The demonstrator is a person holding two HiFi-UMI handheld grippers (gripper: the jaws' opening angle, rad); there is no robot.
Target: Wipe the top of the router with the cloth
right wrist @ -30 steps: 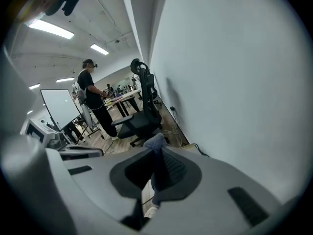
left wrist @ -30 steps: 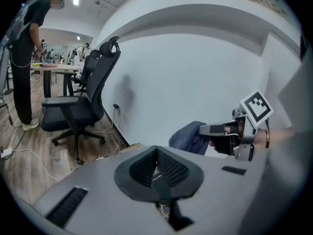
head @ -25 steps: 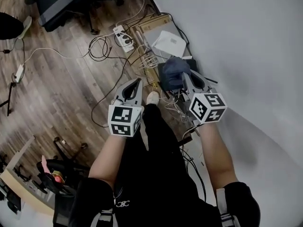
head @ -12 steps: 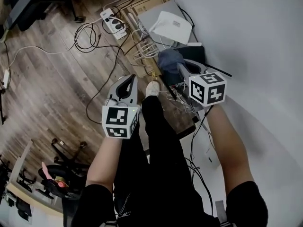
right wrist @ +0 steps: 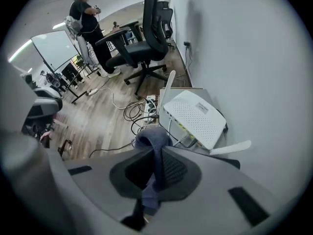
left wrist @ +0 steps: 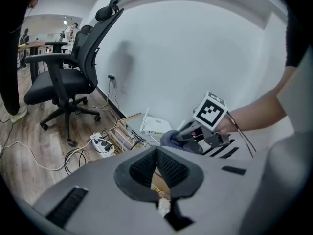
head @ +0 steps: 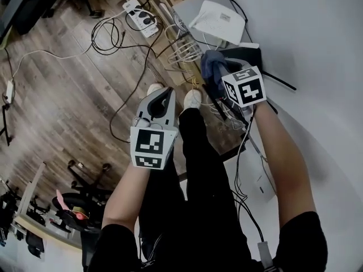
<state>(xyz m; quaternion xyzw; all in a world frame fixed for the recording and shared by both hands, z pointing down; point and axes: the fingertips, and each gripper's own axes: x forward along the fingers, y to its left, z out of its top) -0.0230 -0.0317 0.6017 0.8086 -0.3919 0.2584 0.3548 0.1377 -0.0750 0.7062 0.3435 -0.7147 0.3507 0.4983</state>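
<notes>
Blue-grey soft cloth (right wrist: 149, 140) we are clamping in the right claw (right wrist: 156, 152), near the flat white router (right wrist: 195, 116); left claw (left wrist: 157, 154) pressed together, empty.

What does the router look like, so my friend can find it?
Follow the white wall down to the wooden floor, where cables tangle. The router lies there, just past the blue cloth. It is the flat white box dotted with tiny holes, with white antennas.
</notes>
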